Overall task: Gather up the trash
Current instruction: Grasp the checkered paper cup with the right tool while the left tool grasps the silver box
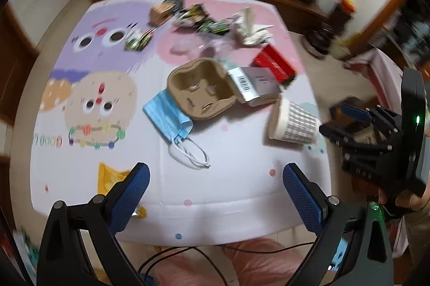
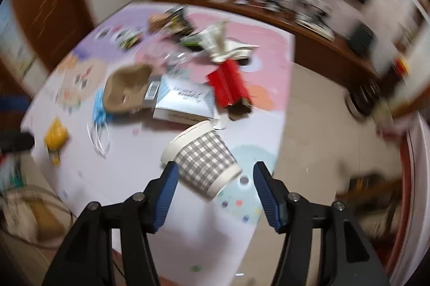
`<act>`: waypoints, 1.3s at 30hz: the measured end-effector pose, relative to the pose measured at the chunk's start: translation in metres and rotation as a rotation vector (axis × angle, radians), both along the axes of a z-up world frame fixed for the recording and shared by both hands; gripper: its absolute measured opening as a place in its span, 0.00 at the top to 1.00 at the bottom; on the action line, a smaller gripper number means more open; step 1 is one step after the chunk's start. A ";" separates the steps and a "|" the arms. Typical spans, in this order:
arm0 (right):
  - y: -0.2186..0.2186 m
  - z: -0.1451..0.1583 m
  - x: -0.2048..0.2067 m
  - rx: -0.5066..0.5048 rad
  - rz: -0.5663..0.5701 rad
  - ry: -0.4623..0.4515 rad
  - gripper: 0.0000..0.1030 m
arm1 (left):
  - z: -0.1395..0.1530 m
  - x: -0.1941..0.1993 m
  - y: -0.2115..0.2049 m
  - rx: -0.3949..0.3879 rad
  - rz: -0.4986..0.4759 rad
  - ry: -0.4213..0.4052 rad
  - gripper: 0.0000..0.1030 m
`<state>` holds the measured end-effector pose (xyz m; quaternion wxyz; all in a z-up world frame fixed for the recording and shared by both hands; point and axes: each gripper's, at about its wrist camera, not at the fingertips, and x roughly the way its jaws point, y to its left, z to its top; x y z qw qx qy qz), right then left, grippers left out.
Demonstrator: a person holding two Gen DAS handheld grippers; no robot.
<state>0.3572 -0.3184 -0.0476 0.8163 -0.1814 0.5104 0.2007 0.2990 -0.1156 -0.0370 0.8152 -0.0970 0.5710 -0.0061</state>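
Observation:
Trash lies on a table with a cartoon cloth (image 1: 236,194). A checked paper cup (image 1: 294,122) (image 2: 203,161) lies on its side near the right edge. A brown pulp tray (image 1: 200,88) (image 2: 126,90), a blue face mask (image 1: 168,119) (image 2: 99,108), a silver box (image 1: 254,86) (image 2: 182,100), a red box (image 1: 275,64) (image 2: 228,84) and crumpled paper (image 1: 251,28) (image 2: 223,44) lie mid-table. My left gripper (image 1: 215,178) is open and empty above the near edge. My right gripper (image 2: 215,176) (image 1: 346,122) is open, just short of the cup.
A yellow wrapper (image 1: 110,176) (image 2: 55,135) lies near the front left. Several dark snack wrappers (image 1: 193,14) lie at the far side. A wooden sideboard (image 1: 293,1) with clutter stands behind the table. Tiled floor (image 2: 317,125) lies to the right.

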 end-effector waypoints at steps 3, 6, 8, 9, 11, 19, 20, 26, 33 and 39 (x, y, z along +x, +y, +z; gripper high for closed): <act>0.012 -0.021 0.007 -0.051 0.155 0.030 0.41 | -0.014 0.001 -0.003 -0.004 0.087 0.039 0.04; 0.021 -0.037 0.007 -0.086 0.261 0.045 0.41 | -0.025 0.001 -0.007 -0.003 0.147 0.066 0.04; 0.028 -0.047 0.003 -0.113 0.326 0.048 0.41 | -0.029 0.002 -0.010 -0.001 0.169 0.078 0.04; 0.031 -0.052 0.001 -0.129 0.355 0.045 0.41 | -0.031 0.002 -0.012 -0.001 0.181 0.084 0.04; 0.036 -0.060 -0.005 -0.169 0.406 0.025 0.41 | -0.033 0.004 -0.015 -0.002 0.195 0.091 0.04; 0.044 -0.079 -0.017 -0.270 0.500 -0.105 0.41 | -0.034 0.013 -0.022 0.000 0.242 0.096 0.04; 0.045 -0.081 -0.017 -0.279 0.504 -0.117 0.41 | -0.034 0.014 -0.022 -0.003 0.245 0.096 0.04; 0.044 -0.081 -0.015 -0.271 0.516 -0.160 0.52 | -0.035 0.019 -0.026 -0.037 0.261 0.089 0.04; 0.024 -0.057 0.004 -0.089 0.449 -0.073 0.62 | -0.027 0.027 -0.026 -0.115 0.302 0.040 0.04; -0.003 -0.034 0.035 0.093 0.298 0.041 0.63 | -0.030 0.046 -0.026 -0.201 0.339 0.038 0.04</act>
